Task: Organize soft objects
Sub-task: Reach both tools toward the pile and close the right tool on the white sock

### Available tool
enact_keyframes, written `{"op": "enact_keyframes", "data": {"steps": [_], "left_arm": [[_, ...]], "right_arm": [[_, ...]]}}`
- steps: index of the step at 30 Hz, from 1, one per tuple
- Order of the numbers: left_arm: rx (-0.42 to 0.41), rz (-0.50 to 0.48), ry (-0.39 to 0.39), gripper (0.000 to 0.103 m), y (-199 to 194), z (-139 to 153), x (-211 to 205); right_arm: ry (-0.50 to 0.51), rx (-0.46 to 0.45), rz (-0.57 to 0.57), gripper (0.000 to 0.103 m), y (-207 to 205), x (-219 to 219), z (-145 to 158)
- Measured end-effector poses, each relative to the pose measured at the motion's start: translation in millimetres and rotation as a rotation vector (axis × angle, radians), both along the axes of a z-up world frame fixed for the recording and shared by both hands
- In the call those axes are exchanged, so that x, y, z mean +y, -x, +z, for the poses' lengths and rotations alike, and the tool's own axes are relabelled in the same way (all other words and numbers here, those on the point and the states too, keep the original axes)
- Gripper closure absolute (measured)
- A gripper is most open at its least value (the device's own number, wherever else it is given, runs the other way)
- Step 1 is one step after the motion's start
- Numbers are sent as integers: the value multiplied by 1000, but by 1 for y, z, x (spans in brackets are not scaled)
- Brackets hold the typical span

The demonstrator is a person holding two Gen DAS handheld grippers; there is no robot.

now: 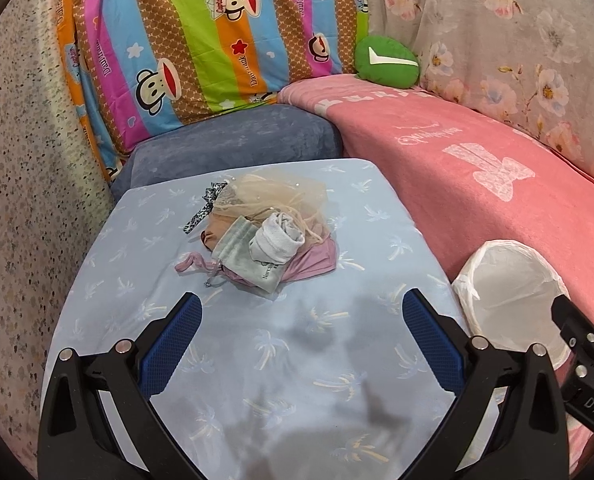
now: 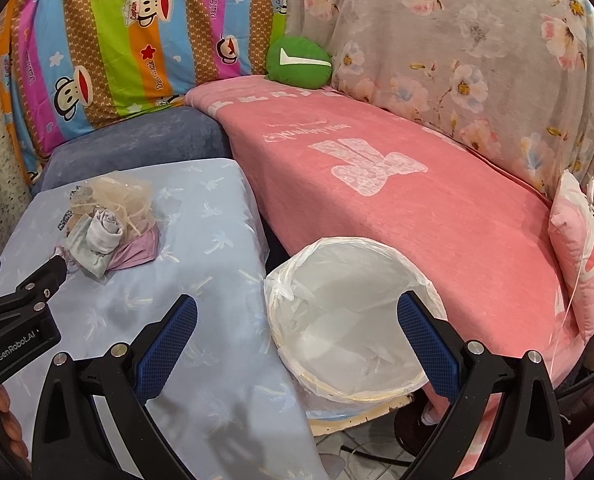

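A small heap of soft items (image 1: 263,232) lies on the light blue palm-print cloth (image 1: 281,360): a beige mesh pouch (image 1: 281,196), a rolled white sock (image 1: 277,240), a grey drawstring bag (image 1: 249,260), a pink cloth (image 1: 313,264) and a leopard-print ribbon (image 1: 203,210). My left gripper (image 1: 301,332) hovers open just short of the heap, with nothing between its fingers. The same heap (image 2: 109,232) shows at the left of the right wrist view. My right gripper (image 2: 297,336) is open above the rim of a white bag-lined bin (image 2: 353,320), empty.
The bin (image 1: 513,292) stands between the blue-covered surface and a pink blanketed sofa (image 2: 397,184). A green round cushion (image 2: 299,62), a striped cartoon pillow (image 2: 129,40) and a floral cover (image 2: 477,60) back the sofa. A pink cushion (image 2: 581,248) sits at right.
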State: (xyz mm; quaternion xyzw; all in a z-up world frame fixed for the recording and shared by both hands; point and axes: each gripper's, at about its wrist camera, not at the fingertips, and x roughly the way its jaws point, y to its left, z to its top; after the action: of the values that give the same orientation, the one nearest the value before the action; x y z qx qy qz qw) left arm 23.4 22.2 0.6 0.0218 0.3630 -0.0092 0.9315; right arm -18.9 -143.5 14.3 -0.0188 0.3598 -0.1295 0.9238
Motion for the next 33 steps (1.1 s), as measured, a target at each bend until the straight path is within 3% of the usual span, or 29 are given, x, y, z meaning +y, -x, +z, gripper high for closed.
{"op": "enact_keyframes", "data": {"steps": [20,30,33], "left_arm": [[69,99,112,7,-45,-30,93],[56,116,111,7,-73,-36,122],[56,110,109,7,-80,-39,126]], "right_arm": [[-55,-14,64,6,-52,50,-21],[-99,-15,194,7,-99,104,-32],[-122,-3,241,15,-114,121,-38]]}}
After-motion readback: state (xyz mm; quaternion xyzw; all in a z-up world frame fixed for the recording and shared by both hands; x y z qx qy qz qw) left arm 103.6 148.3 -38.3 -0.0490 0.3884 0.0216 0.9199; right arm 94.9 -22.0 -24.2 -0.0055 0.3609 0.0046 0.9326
